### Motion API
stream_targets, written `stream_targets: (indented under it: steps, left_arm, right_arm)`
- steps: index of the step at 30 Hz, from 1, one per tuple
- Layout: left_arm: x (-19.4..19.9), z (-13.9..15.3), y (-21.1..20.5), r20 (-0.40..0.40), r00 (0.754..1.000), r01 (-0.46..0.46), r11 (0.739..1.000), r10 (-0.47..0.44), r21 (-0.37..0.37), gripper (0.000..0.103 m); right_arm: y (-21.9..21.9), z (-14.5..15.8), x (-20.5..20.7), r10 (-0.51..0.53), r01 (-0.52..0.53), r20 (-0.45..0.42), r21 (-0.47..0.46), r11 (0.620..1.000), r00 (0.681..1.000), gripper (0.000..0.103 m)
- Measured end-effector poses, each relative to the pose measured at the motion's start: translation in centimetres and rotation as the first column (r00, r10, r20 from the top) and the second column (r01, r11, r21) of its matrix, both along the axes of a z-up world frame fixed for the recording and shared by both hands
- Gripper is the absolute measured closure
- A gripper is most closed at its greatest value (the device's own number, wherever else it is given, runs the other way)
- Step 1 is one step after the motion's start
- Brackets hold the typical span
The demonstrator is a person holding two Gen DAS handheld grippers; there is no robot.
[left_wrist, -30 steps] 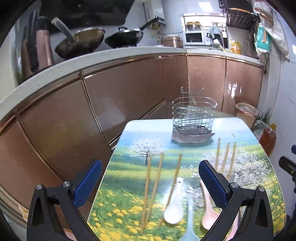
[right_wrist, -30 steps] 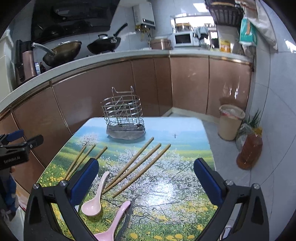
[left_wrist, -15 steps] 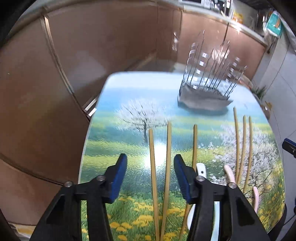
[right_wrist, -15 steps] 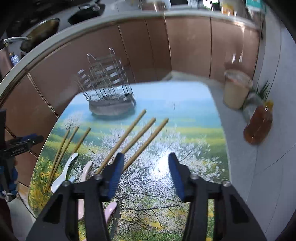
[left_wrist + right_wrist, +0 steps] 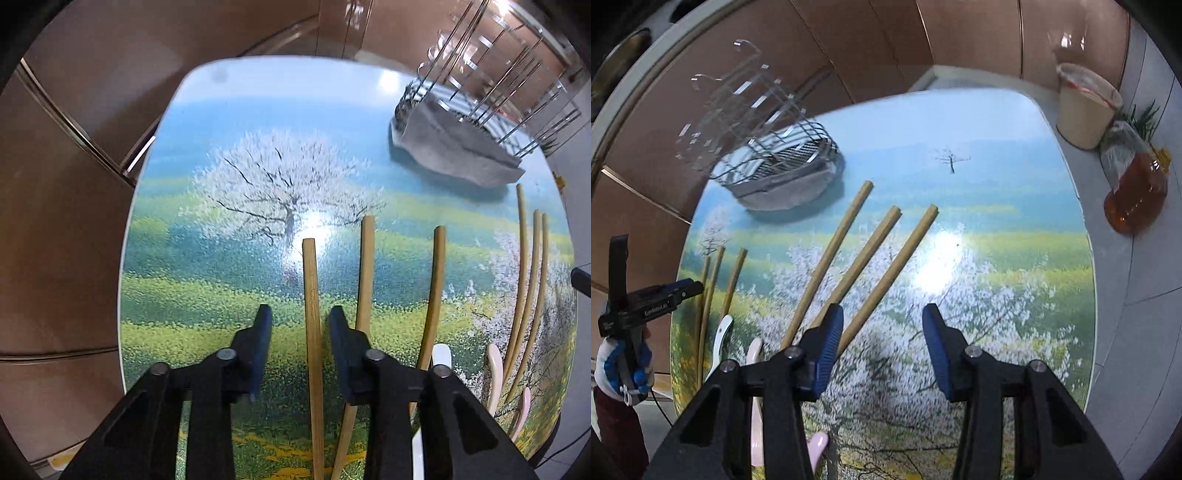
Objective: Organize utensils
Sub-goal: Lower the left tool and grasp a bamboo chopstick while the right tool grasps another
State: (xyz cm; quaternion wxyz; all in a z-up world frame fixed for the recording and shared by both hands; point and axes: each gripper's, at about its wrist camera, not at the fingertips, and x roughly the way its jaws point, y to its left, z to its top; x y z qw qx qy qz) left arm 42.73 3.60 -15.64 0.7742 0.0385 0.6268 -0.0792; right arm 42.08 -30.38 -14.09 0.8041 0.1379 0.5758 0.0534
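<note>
Several bamboo chopsticks lie on the landscape-print table [image 5: 229, 155]. My left gripper [image 5: 300, 321] is open, low over the table, its jaws on either side of the leftmost chopstick [image 5: 311, 295] without touching it. Two more chopsticks [image 5: 365, 273] lie to its right, then three [image 5: 532, 266] at the far right. My right gripper [image 5: 882, 325] is open and empty; its left pad [image 5: 829, 343] is over the lower end of one of three chopsticks [image 5: 875, 243]. White [image 5: 720, 332] and pink [image 5: 755, 354] spoons lie near the front. The wire utensil basket [image 5: 775, 162] stands on a grey cloth [image 5: 454, 147] at the table's far end.
Brown cabinet fronts [image 5: 74, 110] run behind and to the left of the table. On the floor to the right stand a beige bin [image 5: 1082, 107] and an amber bottle of oil [image 5: 1134, 195]. The left hand-held gripper shows in the right wrist view [image 5: 646, 302].
Both grippers have dropped toward the table and narrowed their jaws. The left one now straddles the leftmost chopstick; the right one has come down beside the three right chopsticks.
</note>
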Motion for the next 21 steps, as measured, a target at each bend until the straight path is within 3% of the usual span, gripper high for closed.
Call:
stream_targets:
  steps: [10, 15, 21]
  left_arm:
    - [1.3, -0.3, -1.0, -0.038, 0.999, 0.039, 0.998, -0.038, 0.046, 0.087]
    - [1.8, -0.2, -0.8, -0.047, 0.998, 0.049, 0.998, -0.047, 0.039, 0.094]
    - [2.7, -0.5, -0.9, -0.065, 0.996, 0.072, 0.996, -0.068, 0.053, 0.094]
  right_arm:
    - [0.1, -1.9, 3.2, -0.036, 0.032, -0.115, -0.039, 0.999, 0.993, 0.061]
    - [1.1, -3.1, 4.9, -0.038, 0.026, -0.161, -0.079, 0.997, 0.986, 0.073]
    - [2.7, -3.3, 6.3, -0.007, -0.030, -0.209, -0.173, 0.984, 0.978, 0.087]
